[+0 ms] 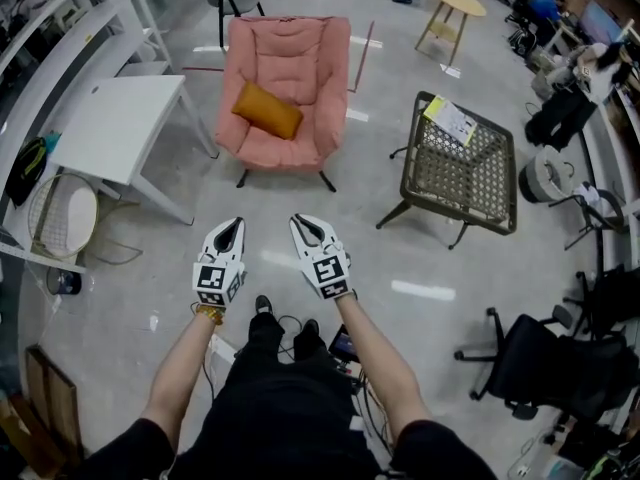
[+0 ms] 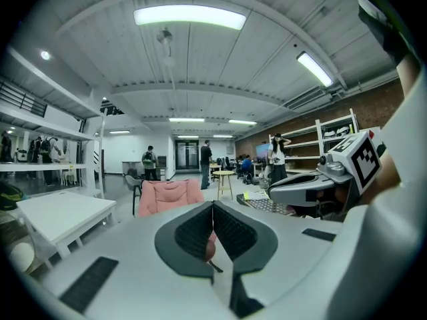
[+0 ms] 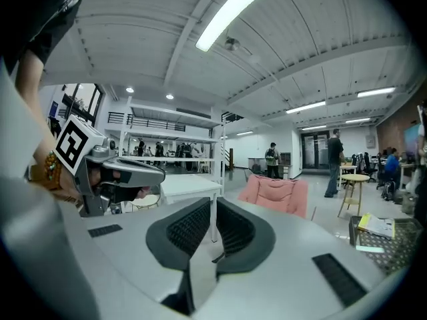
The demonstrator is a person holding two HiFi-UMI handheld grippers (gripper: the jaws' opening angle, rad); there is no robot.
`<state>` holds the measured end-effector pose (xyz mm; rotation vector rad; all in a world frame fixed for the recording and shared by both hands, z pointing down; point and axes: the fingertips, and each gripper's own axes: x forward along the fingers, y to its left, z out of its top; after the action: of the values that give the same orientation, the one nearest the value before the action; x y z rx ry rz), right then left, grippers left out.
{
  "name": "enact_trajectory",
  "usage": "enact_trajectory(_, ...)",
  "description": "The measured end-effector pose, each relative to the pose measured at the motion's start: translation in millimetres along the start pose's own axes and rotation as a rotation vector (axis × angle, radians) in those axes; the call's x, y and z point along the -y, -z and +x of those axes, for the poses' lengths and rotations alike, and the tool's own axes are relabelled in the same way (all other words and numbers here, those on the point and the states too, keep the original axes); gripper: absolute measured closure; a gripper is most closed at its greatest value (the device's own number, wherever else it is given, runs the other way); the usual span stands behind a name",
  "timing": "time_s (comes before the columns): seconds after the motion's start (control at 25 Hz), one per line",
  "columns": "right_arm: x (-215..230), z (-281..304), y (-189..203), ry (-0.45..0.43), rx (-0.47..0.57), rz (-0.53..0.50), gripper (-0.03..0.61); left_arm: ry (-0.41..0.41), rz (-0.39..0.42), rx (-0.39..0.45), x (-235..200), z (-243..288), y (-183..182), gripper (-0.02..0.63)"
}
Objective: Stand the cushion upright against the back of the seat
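A pink armchair [image 1: 285,98] stands ahead on the grey floor, and an orange cushion [image 1: 267,110] lies tilted on its seat. My left gripper [image 1: 228,227] and right gripper [image 1: 304,224] hover side by side over the floor, well short of the chair. Both are shut with nothing between the jaws. In the left gripper view the pink armchair [image 2: 170,195] shows beyond the closed left gripper [image 2: 213,205], with the right gripper's body at the right. In the right gripper view the armchair [image 3: 275,193] sits to the right of the closed right gripper [image 3: 213,204]; the cushion is hidden there.
A white table [image 1: 115,128] stands left of the chair, with a round wicker piece [image 1: 62,216] below it. A woven dark table [image 1: 462,163] is at the right, black office chairs [image 1: 545,363] at the lower right, a small wooden stool [image 1: 450,13] behind. Cables lie by my feet.
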<state>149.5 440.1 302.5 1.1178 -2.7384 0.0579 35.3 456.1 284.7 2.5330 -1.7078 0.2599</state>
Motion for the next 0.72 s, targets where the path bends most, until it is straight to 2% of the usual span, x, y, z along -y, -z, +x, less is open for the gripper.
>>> enact_trajectory(0.16,11.9,32.7,-0.5,-0.002,-0.017,-0.009,0.561,0.025,-0.009,-0.001,-24.2,26.8,6.3,0.601)
enact_trajectory(0.36,25.7,86.5,-13.1,0.016,-0.042,-0.028,0.561,0.059,-0.028,0.001,-74.2,63.3,4.4,0.601)
enact_trajectory(0.72,47.1,161.0,-15.3,0.091,-0.094,-0.052,0.561,0.136,-0.039,-0.011,-144.5,111.9,17.1,0.601)
